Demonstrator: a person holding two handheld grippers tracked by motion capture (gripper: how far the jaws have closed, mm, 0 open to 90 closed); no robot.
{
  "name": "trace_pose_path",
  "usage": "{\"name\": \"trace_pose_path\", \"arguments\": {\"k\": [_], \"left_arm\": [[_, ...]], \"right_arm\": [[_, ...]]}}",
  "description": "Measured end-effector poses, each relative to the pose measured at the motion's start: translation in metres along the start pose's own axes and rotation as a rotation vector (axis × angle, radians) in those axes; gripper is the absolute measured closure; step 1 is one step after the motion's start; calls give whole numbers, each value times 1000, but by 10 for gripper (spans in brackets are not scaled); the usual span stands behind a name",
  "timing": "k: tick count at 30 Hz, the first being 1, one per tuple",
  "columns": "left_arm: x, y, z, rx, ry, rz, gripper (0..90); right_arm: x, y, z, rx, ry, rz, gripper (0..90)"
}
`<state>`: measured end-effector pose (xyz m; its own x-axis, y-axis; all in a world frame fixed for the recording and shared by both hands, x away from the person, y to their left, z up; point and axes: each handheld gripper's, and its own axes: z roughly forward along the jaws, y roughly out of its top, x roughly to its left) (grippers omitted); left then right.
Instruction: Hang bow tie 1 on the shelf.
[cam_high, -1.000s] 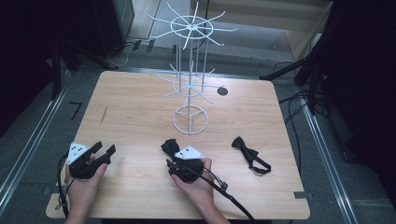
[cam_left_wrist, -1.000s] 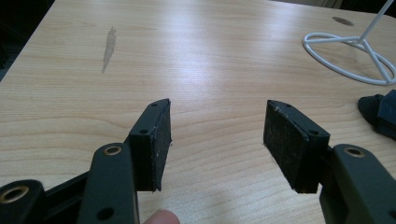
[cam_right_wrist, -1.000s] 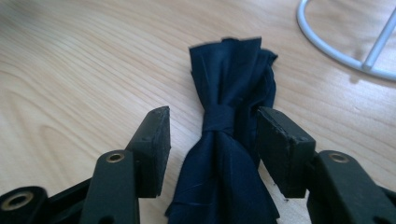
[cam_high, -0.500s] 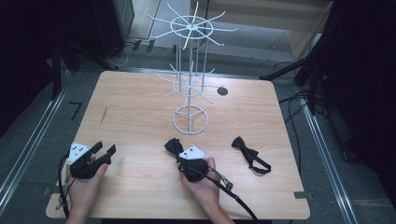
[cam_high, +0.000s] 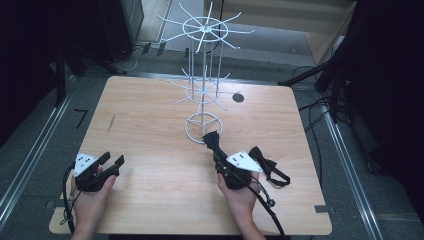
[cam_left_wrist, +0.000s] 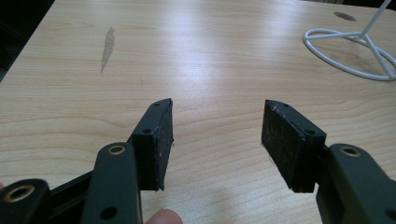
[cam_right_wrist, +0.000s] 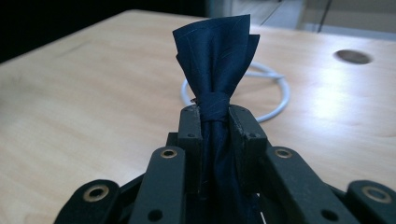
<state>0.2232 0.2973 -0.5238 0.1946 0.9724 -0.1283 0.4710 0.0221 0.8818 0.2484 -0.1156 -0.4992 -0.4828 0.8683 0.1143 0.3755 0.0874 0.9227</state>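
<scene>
Currently I read the right hand-held gripper as closed on a navy bow tie. In the right gripper view its jaws clamp the tie at the knot, one wing standing up past the jaw tips, the rest running down between the jaws. In the high view this tie sits at the gripper's front end, just short of the rack's base ring; I cannot tell whether cloth and ring touch. The right hand holds the gripper from behind, with the cable trailing back along the forearm.

A second bow tie, black, lies flat on the worktop just to the outer side of the right hand-held gripper, its strap looped toward the near edge. It is free of the jaws.

The white wire rack stands ahead of the right hand-held gripper, with two tiers of radial arms on a thin post. Beyond it is a dark round hole in the worktop.

The left hand-held gripper is wide open and holds nothing. In the left gripper view bare wood shows between the pads, and the base ring lies ahead and to that gripper's right, well apart. A dark streak marks the wood ahead and to its left. The left hand rests near the worktop's front edge, well apart from the right one.
</scene>
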Motion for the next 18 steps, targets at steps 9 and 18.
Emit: {"name": "trace_pose_path", "arguments": {"k": [9,18], "left_arm": [[-1,0,0,-1,4,3,450],[-1,0,0,1,8,9,449]], "right_arm": [[-26,16,-14,-76,-54,65,772],[-35,33,-20,-132,-99,86,772]]}}
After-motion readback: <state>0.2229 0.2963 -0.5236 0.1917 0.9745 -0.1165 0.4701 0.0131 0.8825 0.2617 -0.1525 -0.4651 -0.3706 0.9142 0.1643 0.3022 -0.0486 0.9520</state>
